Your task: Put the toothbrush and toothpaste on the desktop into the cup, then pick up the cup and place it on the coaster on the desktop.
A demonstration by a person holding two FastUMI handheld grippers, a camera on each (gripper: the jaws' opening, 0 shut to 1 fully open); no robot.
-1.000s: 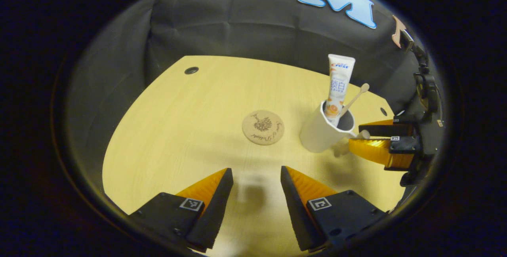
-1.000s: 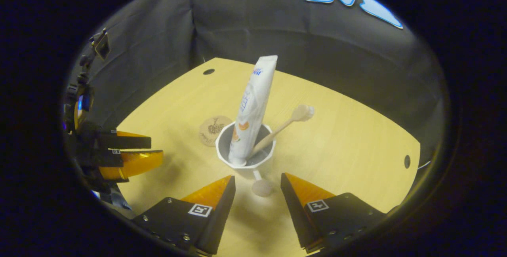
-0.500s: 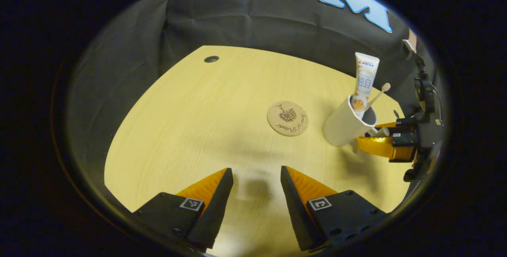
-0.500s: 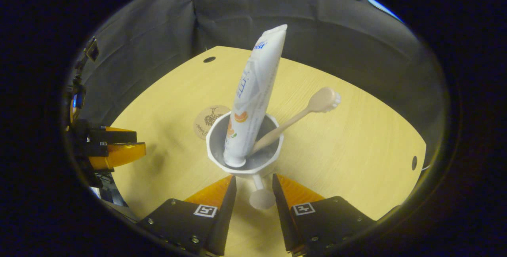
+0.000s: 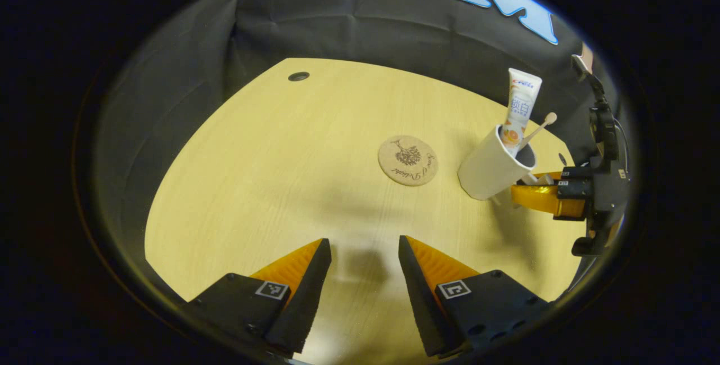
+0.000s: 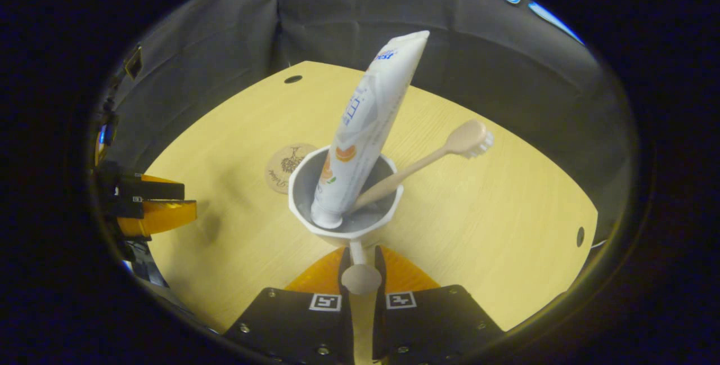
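Right gripper (image 6: 360,261) is clamping the white faceted cup's (image 6: 343,224) knobbed handle; lifting straight should keep the leaning toothpaste tube (image 6: 368,129) steady toward the round cork coaster (image 6: 288,167). Left gripper (image 5: 363,258) is hanging open.

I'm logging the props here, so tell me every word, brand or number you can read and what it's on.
Toothpaste tube in the cup: blue brand word and print below it, blurred and turned away, not readable.
Coaster: curved script beside a plant drawing, too small to read.
Left gripper and right gripper: square black-and-white markers, no words.
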